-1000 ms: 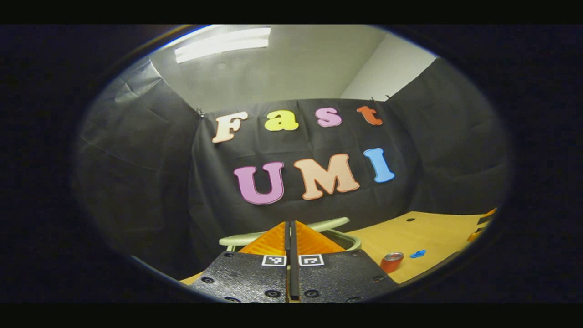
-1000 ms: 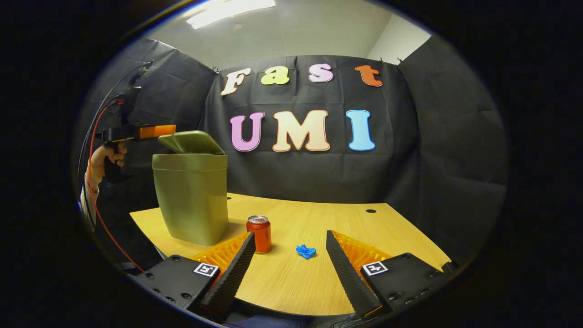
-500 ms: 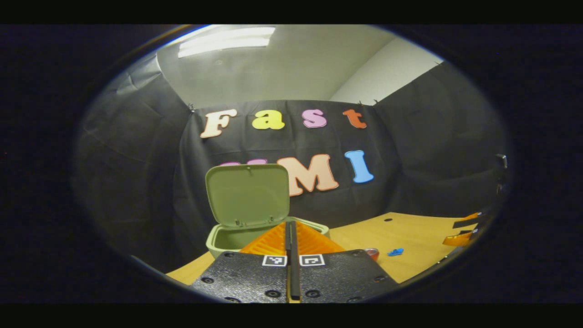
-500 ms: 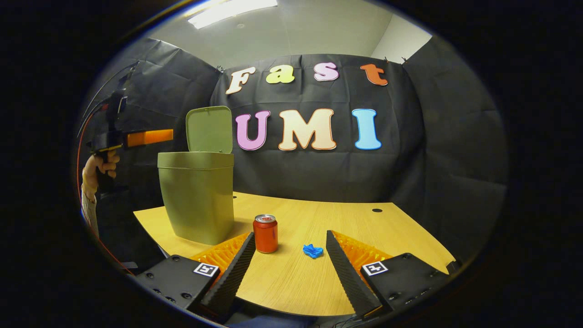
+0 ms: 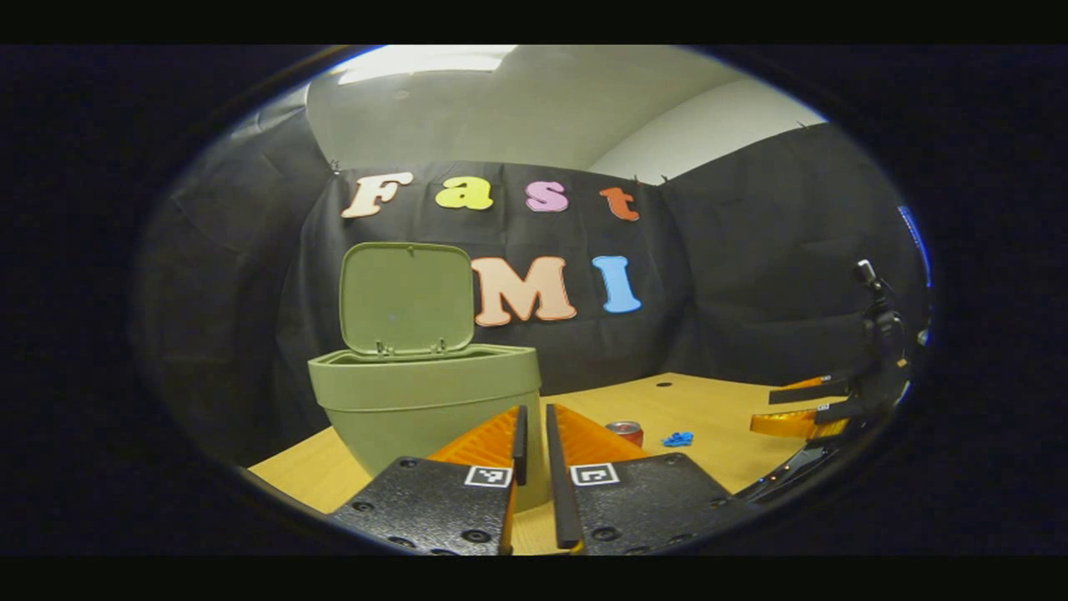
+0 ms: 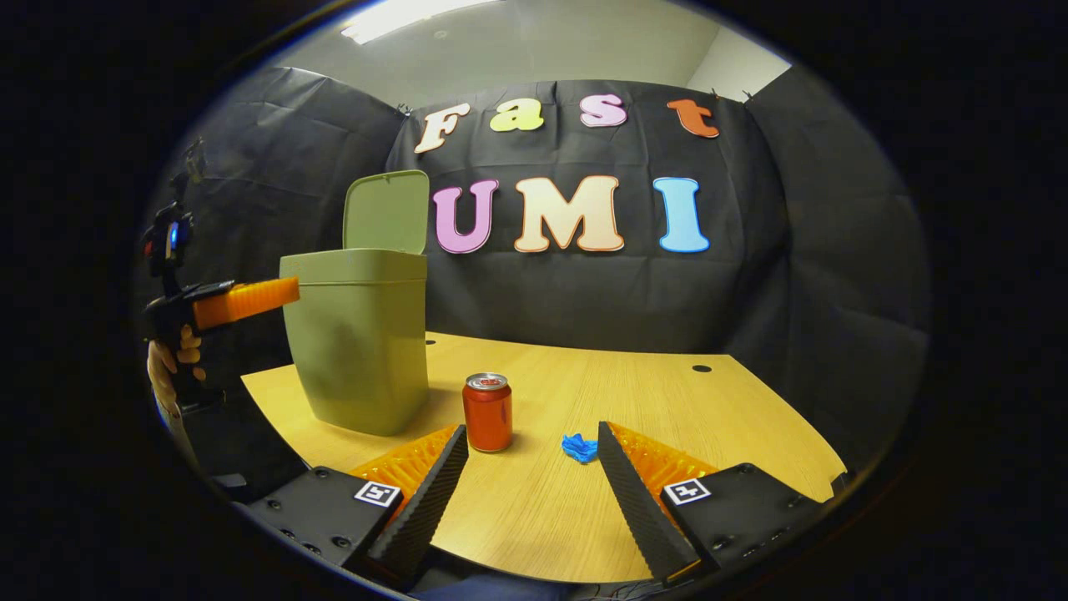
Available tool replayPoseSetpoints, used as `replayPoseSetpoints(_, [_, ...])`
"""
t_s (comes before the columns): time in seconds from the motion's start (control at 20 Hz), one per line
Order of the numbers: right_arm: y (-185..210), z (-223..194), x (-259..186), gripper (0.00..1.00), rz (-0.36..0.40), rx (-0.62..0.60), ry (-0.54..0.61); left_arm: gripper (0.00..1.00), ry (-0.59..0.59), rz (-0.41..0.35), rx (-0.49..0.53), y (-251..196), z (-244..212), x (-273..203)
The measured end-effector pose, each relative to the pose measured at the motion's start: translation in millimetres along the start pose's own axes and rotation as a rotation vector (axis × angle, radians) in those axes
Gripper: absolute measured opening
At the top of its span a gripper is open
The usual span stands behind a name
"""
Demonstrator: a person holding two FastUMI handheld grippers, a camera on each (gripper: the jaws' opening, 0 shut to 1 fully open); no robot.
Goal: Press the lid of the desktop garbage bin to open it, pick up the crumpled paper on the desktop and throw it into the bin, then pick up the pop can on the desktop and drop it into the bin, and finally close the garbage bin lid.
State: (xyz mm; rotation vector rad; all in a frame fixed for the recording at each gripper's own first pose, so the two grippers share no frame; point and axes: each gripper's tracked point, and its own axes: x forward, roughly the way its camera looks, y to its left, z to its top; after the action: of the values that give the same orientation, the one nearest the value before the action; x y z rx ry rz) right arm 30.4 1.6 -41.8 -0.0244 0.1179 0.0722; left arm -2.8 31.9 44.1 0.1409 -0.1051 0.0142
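The green bin [image 5: 425, 401] stands at the table's left end with its lid [image 5: 406, 296] swung upright. My left gripper [image 5: 534, 411] is level with the bin's front wall, just short of it, with a narrow gap between its fingers and nothing held. In the right gripper view the bin [image 6: 359, 342] and its raised lid [image 6: 386, 213] show at the left, and the left gripper [image 6: 250, 299] points at the bin's rim. The red pop can [image 6: 488, 413] stands upright. Blue crumpled paper [image 6: 579, 447] lies right of it. My right gripper [image 6: 531, 430] is wide open, low, in front of both.
The wooden table [image 6: 667, 401] runs back to the black cloth wall, with a small round hole [image 6: 702, 368] near its far edge. A hand [image 6: 171, 363] holds the left gripper's handle. In the left gripper view the can [image 5: 624, 431], the paper [image 5: 677, 438] and the right gripper [image 5: 801, 405] show at the right.
The bin's lid has swung from nearly flat to fully upright. My left gripper has drawn back and dropped from above the lid to rim height, and its fingers have parted slightly. The right gripper edged forward.
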Motion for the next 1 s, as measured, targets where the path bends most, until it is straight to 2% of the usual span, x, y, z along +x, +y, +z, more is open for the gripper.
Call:
replayPoseSetpoints(0.05, [-1.1,1.5,3.3,0.98,-0.002,-0.002,0.007,0.12,0.002,-0.027,0.01,-7.0,-6.1,1.5])
replayPoseSetpoints(0.1, [-4.0,3.2,7.5,0.98,-0.011,-0.007,0.015,0.25,0.002,-0.057,0.018,-15.8,-11.6,1.9])
replayPoseSetpoints(0.15, [-8.3,6.7,16.8,0.98,-0.024,-0.017,0.023,0.43,0.0,-0.079,0.024,-20.8,-15.7,0.7])
replayPoseSetpoints(0.2, [-11.5,11.2,25.2,0.98,-0.031,-0.029,0.031,0.53,-0.003,-0.084,0.024,-21.8,-17.2,1.4])
replayPoseSetpoints(0.3, [-13.2,18.2,44.8,0.98,-0.032,-0.058,0.054,1.0,0.009,-0.103,0.005,-25.5,-25.1,0.1])
replayPoseSetpoints(0.35, [-13.3,18.7,52.8,0.97,-0.028,-0.073,0.067,0.96,0.02,-0.114,-0.009,-28.7,-30.9,1.9])
replayPoseSetpoints(0.4, [-13.7,20.1,61.6,1.0,-0.02,-0.087,0.085,1.0,0.027,-0.117,-0.024,-30.5,-34.4,2.6])
replayPoseSetpoints(0.45, [-12.9,18.5,70.2,0.98,-0.007,-0.102,0.108,0.94,0.035,-0.118,-0.034,-29.4,-38.4,4.0])
replayPoseSetpoints(0.5, [-12.4,15.8,79.0,0.98,0.011,-0.117,0.136,1.0,0.04,-0.115,-0.04,-28.8,-41.1,5.8])
replayPoseSetpoints(0.55, [-13.6,14.9,88.3,0.98,0.026,-0.126,0.158,0.94,0.058,-0.116,-0.036,-29.1,-46.3,7.0])
replayPoseSetpoints(0.7, [-24.0,-2.0,113.5,0.99,0.059,-0.123,0.256,0.94,0.071,-0.102,-0.021,-21.6,-49.1,7.4])
replayPoseSetpoints(0.9, [-57.4,-27.4,152.7,0.99,0.034,-0.131,0.395,0.94,0.066,-0.078,-0.009,-11.3,-48.0,10.0])
replayPoseSetpoints(1.0, [-60.3,-42.3,162.5,1.0,0.047,-0.112,0.472,0.94,0.074,-0.077,-0.011,-11.8,-52.3,11.5])
